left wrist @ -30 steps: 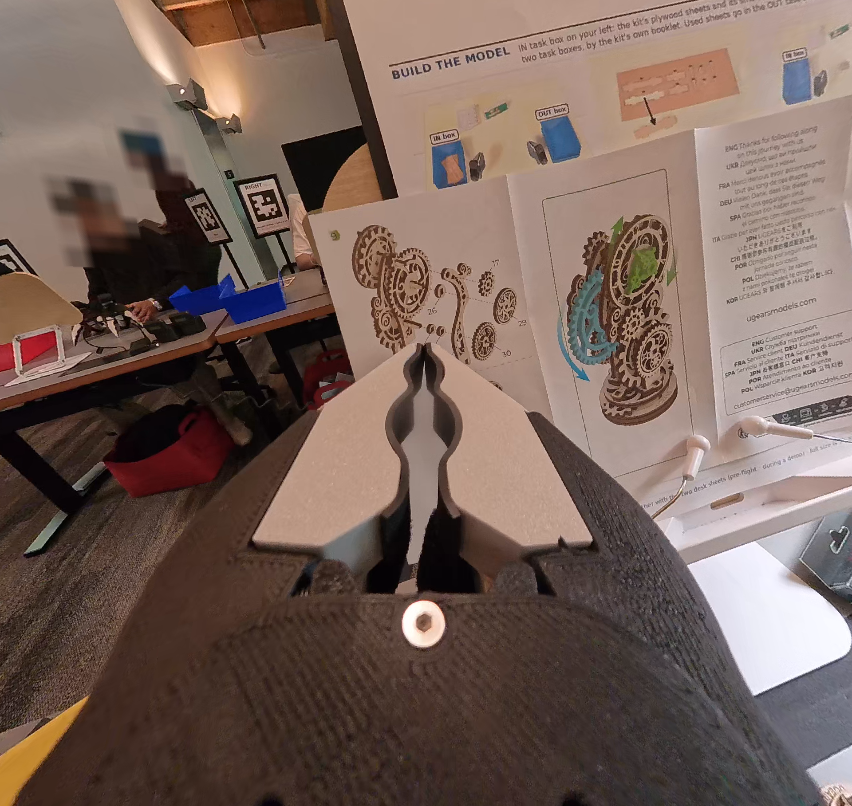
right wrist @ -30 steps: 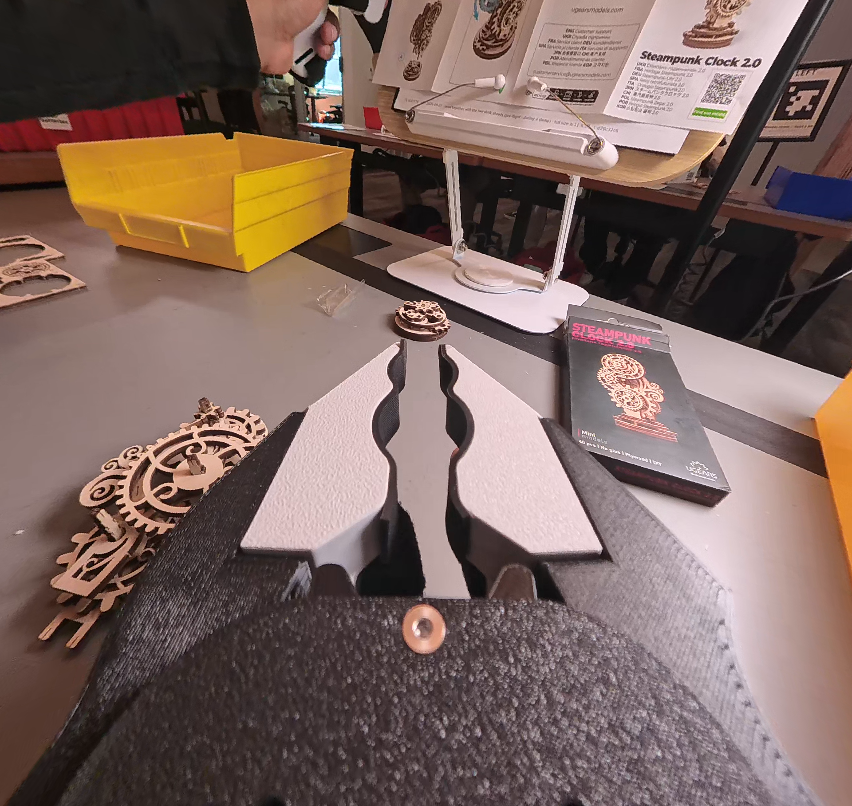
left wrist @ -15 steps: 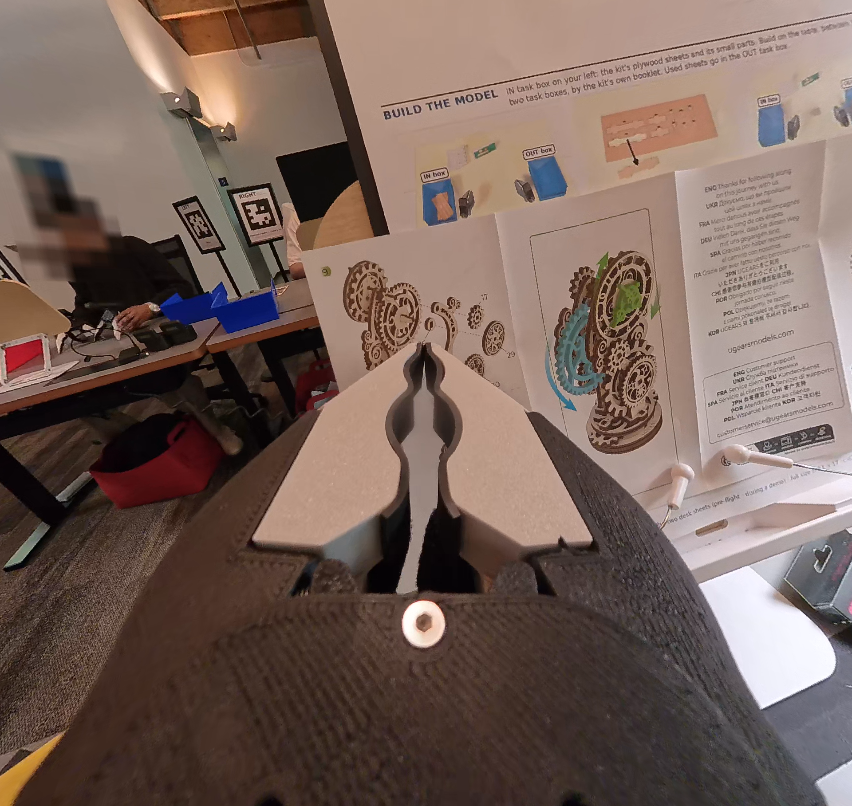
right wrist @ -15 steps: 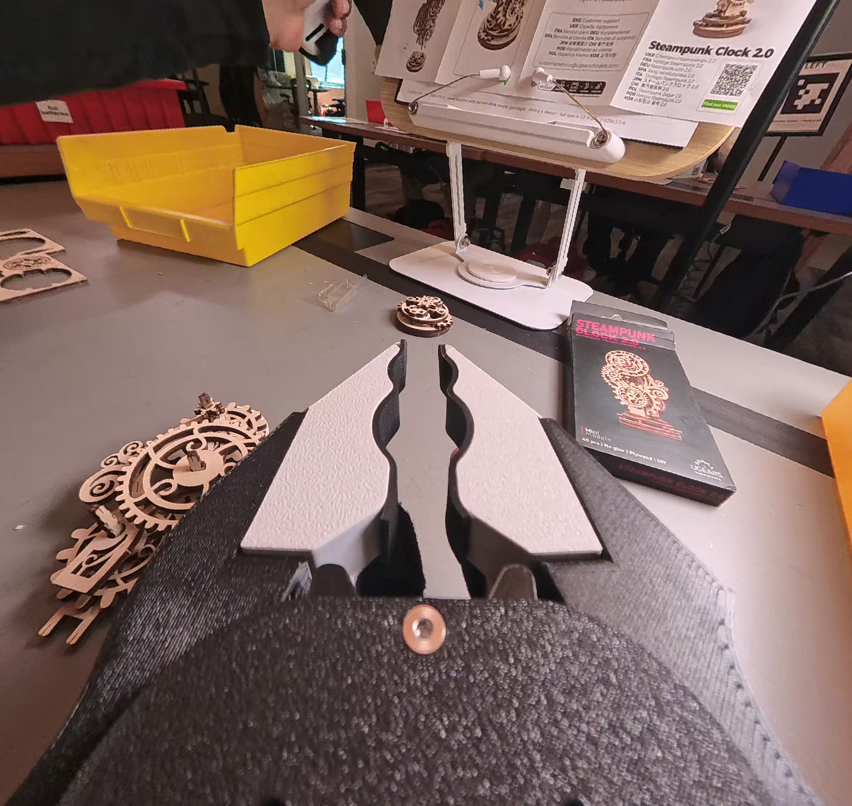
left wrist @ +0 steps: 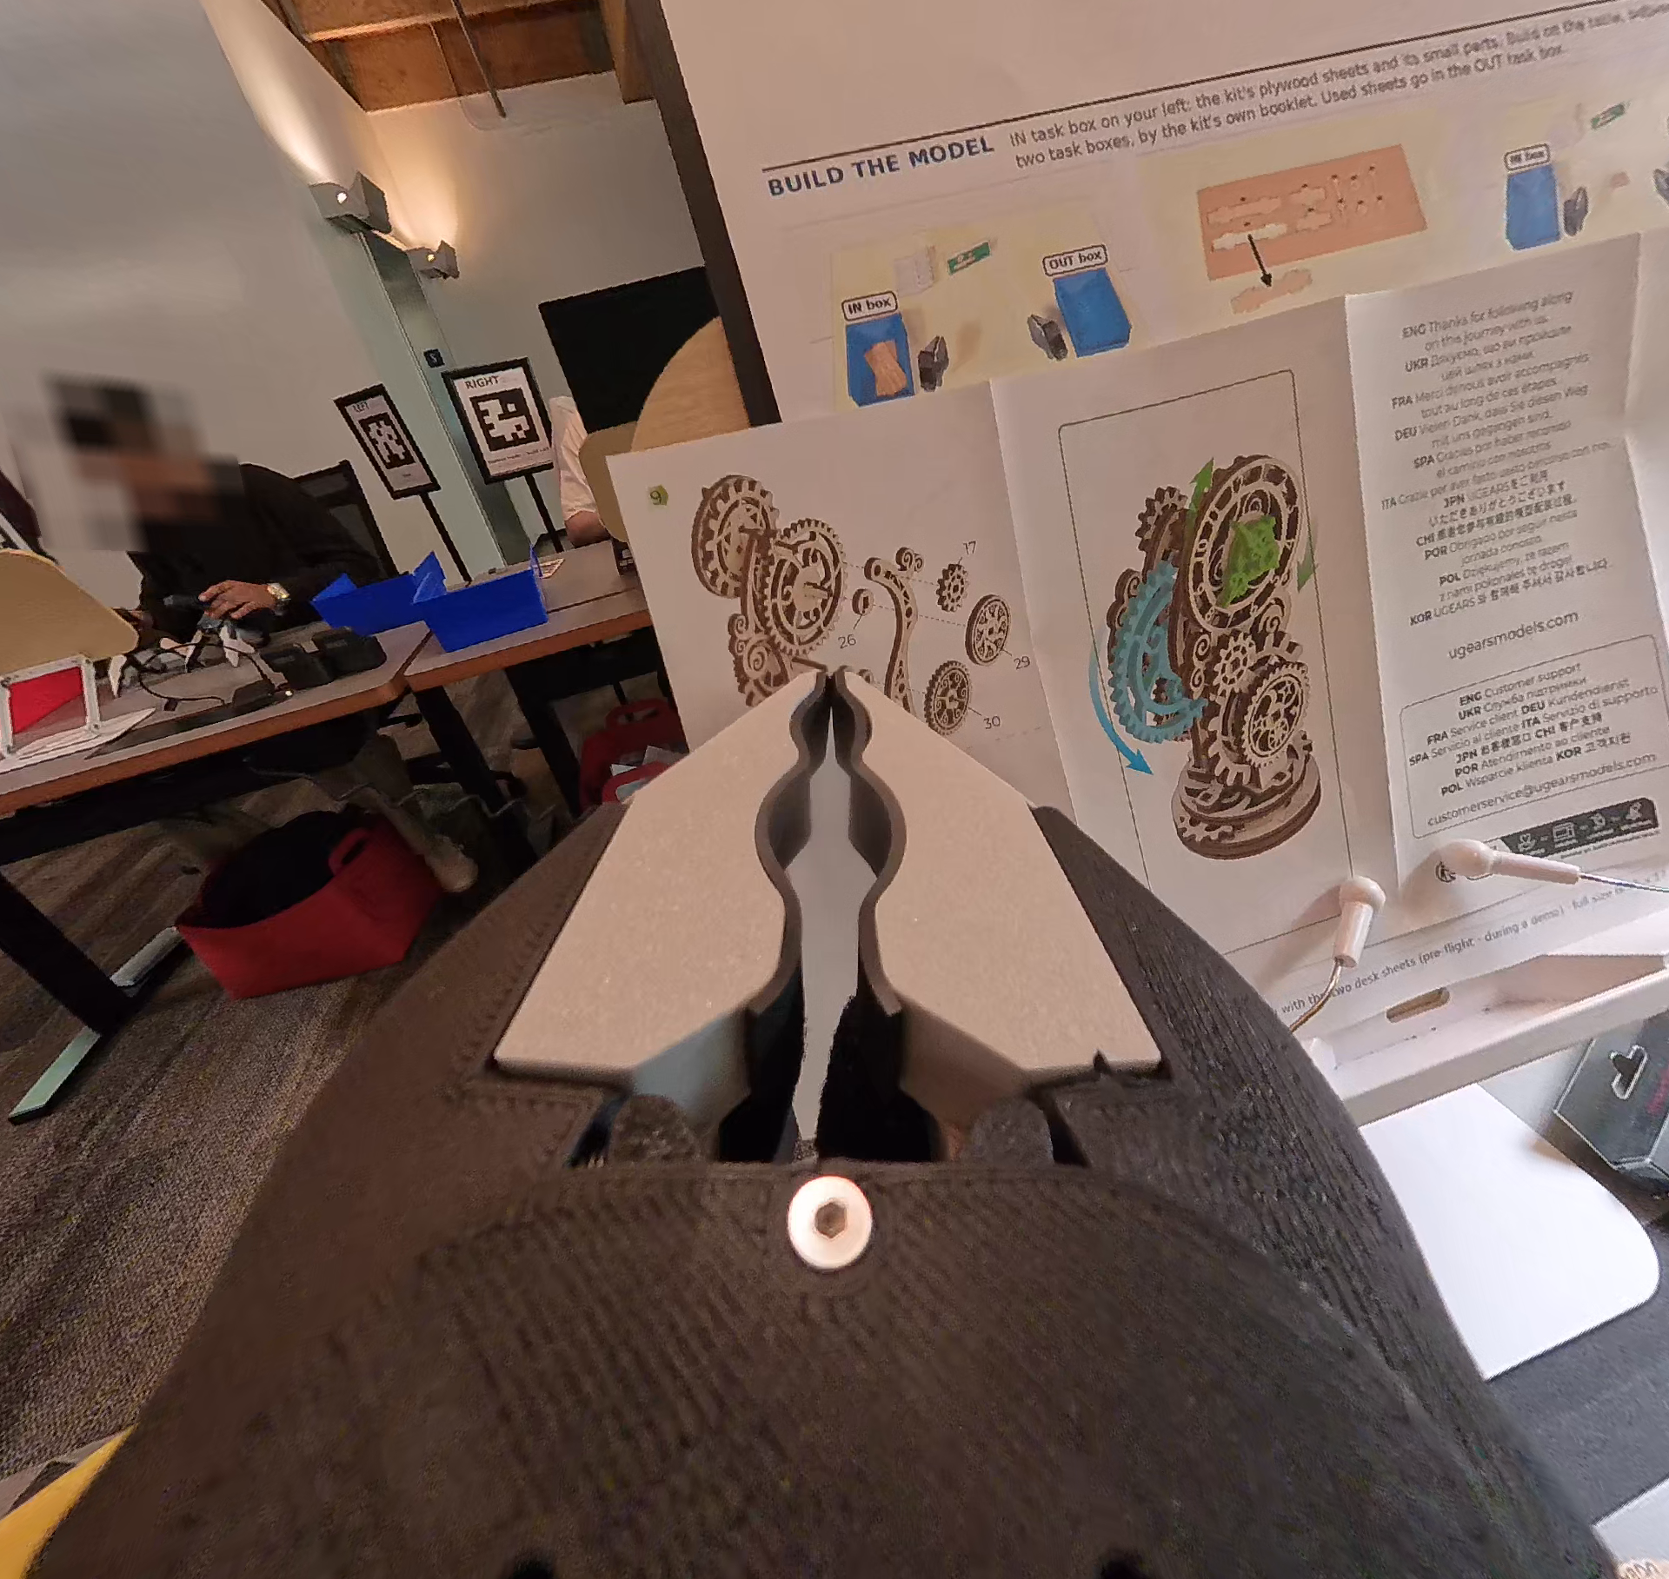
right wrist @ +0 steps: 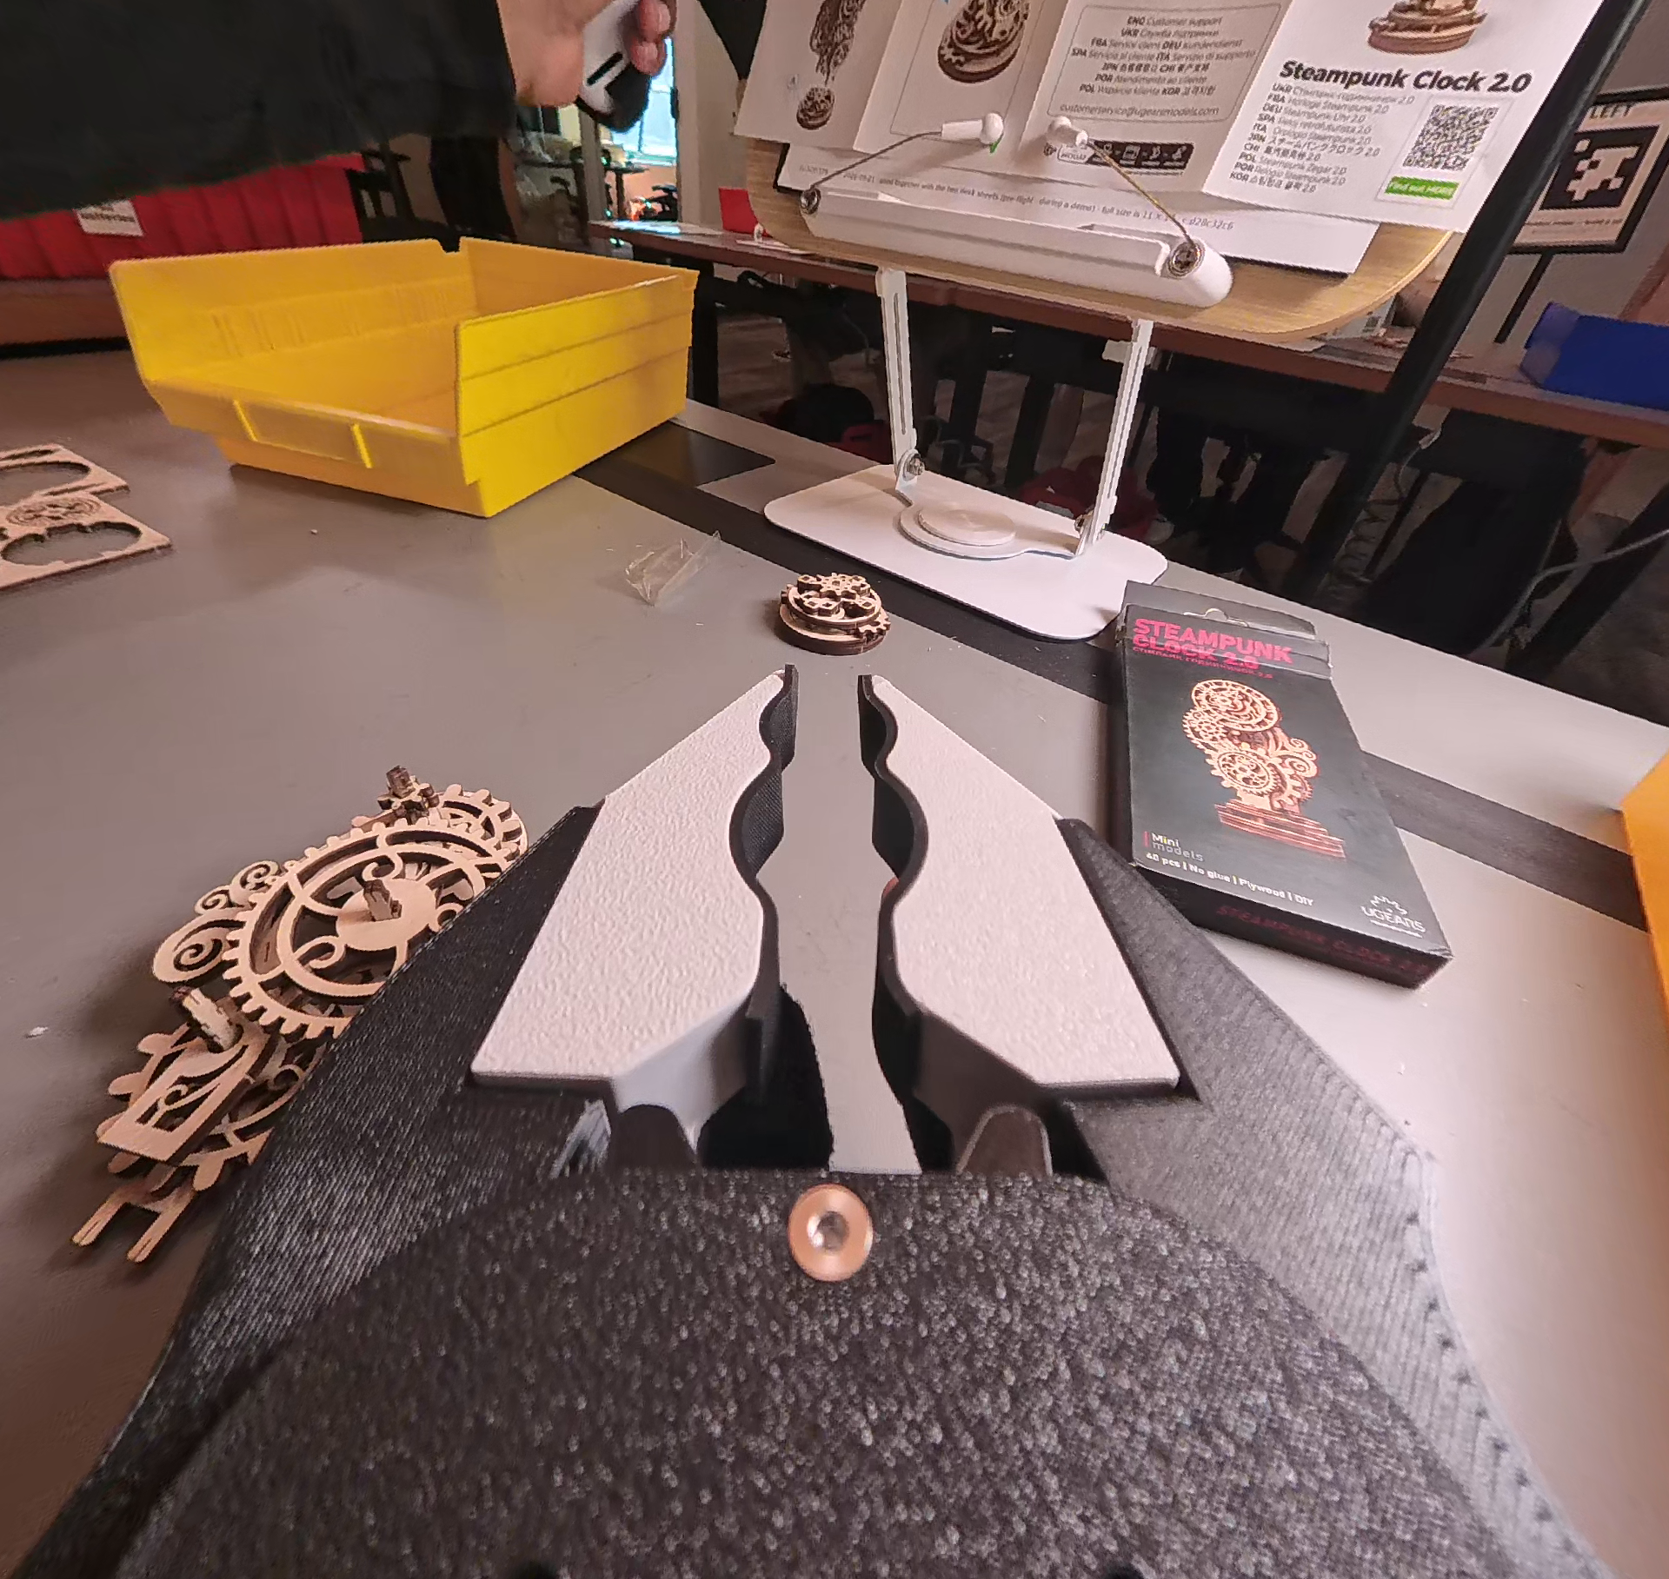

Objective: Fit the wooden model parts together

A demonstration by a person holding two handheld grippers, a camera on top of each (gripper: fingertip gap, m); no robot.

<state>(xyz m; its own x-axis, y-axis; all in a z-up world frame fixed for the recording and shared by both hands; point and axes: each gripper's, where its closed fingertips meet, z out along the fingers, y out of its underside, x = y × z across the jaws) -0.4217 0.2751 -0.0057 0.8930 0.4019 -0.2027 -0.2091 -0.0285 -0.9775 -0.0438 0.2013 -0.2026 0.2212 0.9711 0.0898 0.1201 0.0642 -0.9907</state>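
Right wrist view | fingers (right wrist: 777,705) parted, bare | gear assembly (right wrist: 307,949) left, base disc (right wrist: 833,613) just ahead

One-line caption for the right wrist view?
Open, empty hand-held gripper above grey table, between gear assembly and black box, facing a small round wooden base.

Laser-cut wooden gear assembly (right wrist: 307,949), glossy yellow plastic bin (right wrist: 433,380), matt grey tabletop (right wrist: 361,678).
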